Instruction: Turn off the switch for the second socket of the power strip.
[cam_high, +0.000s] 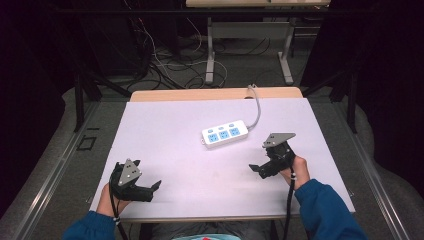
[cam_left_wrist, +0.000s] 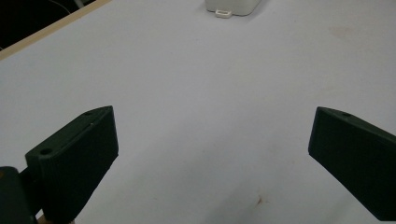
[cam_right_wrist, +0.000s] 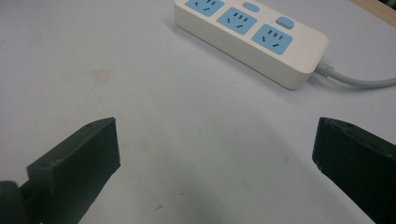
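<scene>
Power strip (cam_high: 225, 133) work looks not yet begun: the strip lies untouched near the middle of the worktop (cam_high: 165, 145), its grey cable (cam_high: 257, 107) trailing off the far edge. The right gripper (cam_high: 266, 162) hovers near it, the left gripper (cam_high: 145, 187) well apart at the near left; both have their jaws spread wide and hold nothing. Everything is judged left to do. The strip is a smooth, rounded white plastic bar with three blue sockets and blue switches; the worktop cover is matt, pale and faintly stained.

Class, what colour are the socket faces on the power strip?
Light blue, on the white power strip; clearest in the right gripper view.
</scene>
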